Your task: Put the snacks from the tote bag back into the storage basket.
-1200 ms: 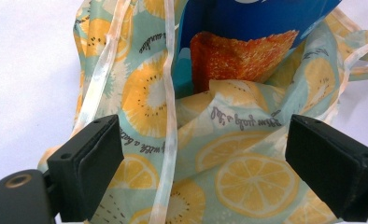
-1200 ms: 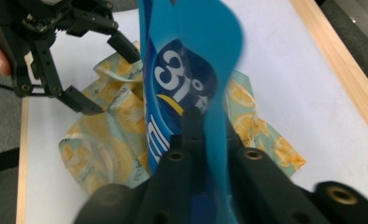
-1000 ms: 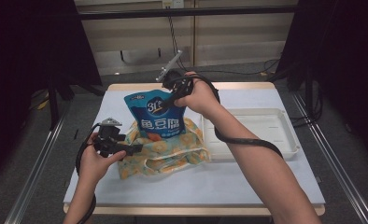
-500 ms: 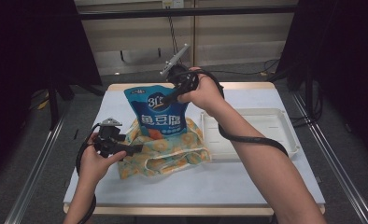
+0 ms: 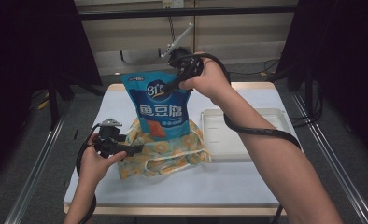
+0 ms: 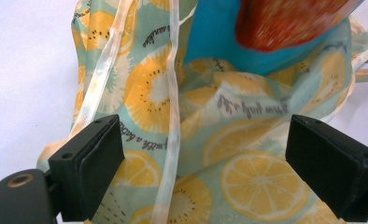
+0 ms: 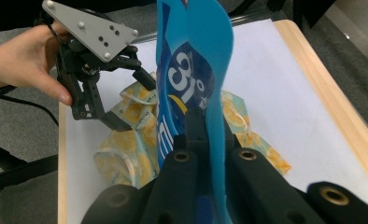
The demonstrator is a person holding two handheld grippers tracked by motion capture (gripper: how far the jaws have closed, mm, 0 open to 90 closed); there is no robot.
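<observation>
From the high view, the right gripper (image 5: 170, 86) is up in the air over the far side of the desk (image 5: 219, 186). Its fingers are pinched tight on the top part of a tall blue snack bag (image 5: 159, 109). The blue snack bag hangs down from the fingers, and its bottom end sits inside a fruit-print bag (image 5: 166, 149) that lies on the desk. The left gripper (image 5: 134, 150) is low at the left edge of the fruit-print bag. Its fingers point toward that bag, but from here it is hard to tell how wide they are. A white tray (image 5: 240, 133) sits on the desk, off to the right of both grippers, with nothing in it.

In the left gripper view, the two black fingers (image 6: 93, 172) are wide apart. The fruit-print bag (image 6: 210, 154), with its yellow fruit slices, lies between them and past them. The left finger seems to touch the bag's edge strip, though this is not sure. Farther ahead, the blue snack bag (image 6: 219, 42) pokes out of the fruit-print bag.

In the right gripper view, the black fingers (image 7: 194, 135) are shut on the blue snack bag (image 7: 191, 70), which sticks up thin and edge-on between them. Past it, the left gripper (image 7: 128, 95) is held by a hand (image 7: 25, 53), with its fingers spread apart at the edge of the fruit-print bag (image 7: 126, 144).
</observation>
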